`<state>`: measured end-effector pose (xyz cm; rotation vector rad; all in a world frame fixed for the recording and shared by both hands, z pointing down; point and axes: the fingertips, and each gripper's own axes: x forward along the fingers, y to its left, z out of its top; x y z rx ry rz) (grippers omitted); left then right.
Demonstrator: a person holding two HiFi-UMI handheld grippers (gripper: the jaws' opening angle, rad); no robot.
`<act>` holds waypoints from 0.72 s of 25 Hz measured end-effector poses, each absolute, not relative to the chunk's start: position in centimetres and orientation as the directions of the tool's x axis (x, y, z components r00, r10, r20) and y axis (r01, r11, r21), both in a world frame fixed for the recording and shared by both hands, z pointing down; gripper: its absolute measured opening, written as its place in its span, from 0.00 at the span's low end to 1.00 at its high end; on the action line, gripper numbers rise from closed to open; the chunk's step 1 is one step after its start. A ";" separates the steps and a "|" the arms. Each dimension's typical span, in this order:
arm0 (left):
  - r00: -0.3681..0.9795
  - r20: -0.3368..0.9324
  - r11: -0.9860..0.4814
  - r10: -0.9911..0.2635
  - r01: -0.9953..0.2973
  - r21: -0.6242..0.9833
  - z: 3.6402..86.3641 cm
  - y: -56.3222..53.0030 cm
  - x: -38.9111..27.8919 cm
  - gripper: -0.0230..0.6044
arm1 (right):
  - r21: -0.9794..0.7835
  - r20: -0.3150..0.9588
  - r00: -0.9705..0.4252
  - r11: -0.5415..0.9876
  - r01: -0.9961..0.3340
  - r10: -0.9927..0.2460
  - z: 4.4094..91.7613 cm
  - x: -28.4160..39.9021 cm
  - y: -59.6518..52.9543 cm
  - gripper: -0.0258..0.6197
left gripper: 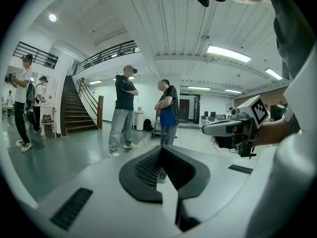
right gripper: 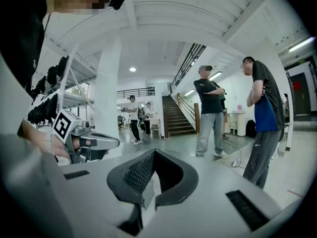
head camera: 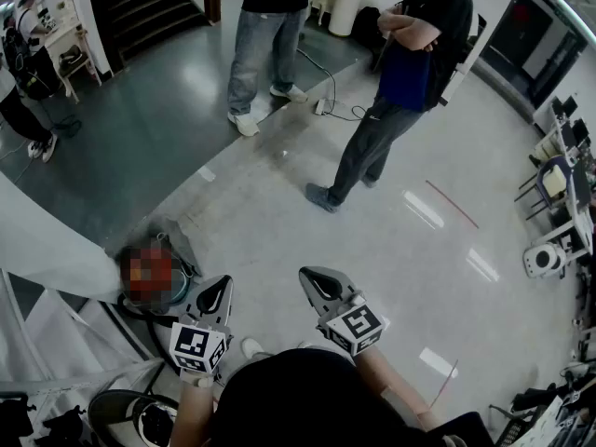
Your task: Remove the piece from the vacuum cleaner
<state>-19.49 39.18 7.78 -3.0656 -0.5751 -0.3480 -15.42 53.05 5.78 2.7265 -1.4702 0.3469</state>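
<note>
Both grippers are held out level over the shiny floor, side by side and apart. My left gripper (head camera: 222, 281) (left gripper: 161, 148) is shut with nothing between its jaws. My right gripper (head camera: 305, 273) (right gripper: 154, 151) is also shut and empty. Each shows in the other's view: the right gripper (left gripper: 205, 129) at the right, the left gripper (right gripper: 115, 143) at the left. A dark rounded machine with a teal rim (head camera: 183, 291), apparently the vacuum cleaner, sits on the floor just left of the left gripper, partly under a mosaic patch. Neither gripper touches it. The piece cannot be made out.
Two people (head camera: 265, 35) (head camera: 396, 82) stand ahead, with a cable (head camera: 328, 96) on the floor between them. A staircase (head camera: 149, 7) rises at the back left. A white rack (head camera: 56, 343) and a dark oval thing (head camera: 135, 417) lie near left; chairs (head camera: 559, 180) stand at the right.
</note>
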 end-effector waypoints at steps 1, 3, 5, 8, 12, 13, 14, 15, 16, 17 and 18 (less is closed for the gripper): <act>0.910 0.219 -0.935 0.353 0.354 0.037 7.8 38.7 -19.6 0.06 | -0.084 0.208 0.529 -0.554 -0.828 -0.823 5.8 -15.5 52.7 0.08; 0.913 0.220 -0.938 0.344 0.344 0.037 7.9 37.6 -19.8 0.06 | -0.085 0.212 0.527 -0.553 -0.829 -0.823 6.0 -15.5 51.9 0.08; 0.916 0.220 -0.941 0.335 0.336 0.038 8.0 36.5 -20.0 0.06 | -0.088 0.219 0.528 -0.556 -0.827 -0.820 6.3 -15.4 51.0 0.08; 0.920 0.227 -0.946 0.321 0.322 0.032 8.3 34.8 -20.6 0.06 | -0.102 0.220 0.529 -0.559 -0.823 -0.819 6.6 -15.2 49.6 0.08; 0.927 0.238 -0.956 0.291 0.293 0.030 8.7 31.8 -21.7 0.07 | -0.134 0.193 0.533 -0.560 -0.818 -0.824 6.5 -14.8 47.6 0.08; 0.928 0.239 -0.958 0.284 0.285 0.032 8.8 30.9 -21.9 0.07 | -0.142 0.191 0.533 -0.561 -0.816 -0.824 6.5 -14.8 47.0 0.08; 0.930 0.240 -0.960 0.278 0.278 0.034 8.9 30.1 -22.1 0.07 | -0.146 0.191 0.533 -0.561 -0.815 -0.824 6.6 -14.8 46.5 0.08; 0.932 0.240 -0.962 0.272 0.272 0.037 9.0 29.2 -22.3 0.07 | -0.147 0.194 0.534 -0.563 -0.813 -0.823 6.8 -14.8 45.9 0.08; 0.933 0.241 -0.963 0.269 0.267 0.038 9.2 28.3 -22.5 0.07 | -0.144 0.198 0.537 -0.566 -0.811 -0.820 7.0 -14.8 45.3 0.08; 0.933 0.242 -0.964 0.266 0.264 0.039 9.5 27.4 -22.7 0.07 | -0.139 0.205 0.542 -0.572 -0.808 -0.815 7.3 -14.8 44.9 0.08; 0.933 0.245 -0.964 0.263 0.262 0.040 9.8 26.6 -22.8 0.07 | -0.135 0.214 0.549 -0.581 -0.803 -0.808 7.7 -14.8 44.5 0.08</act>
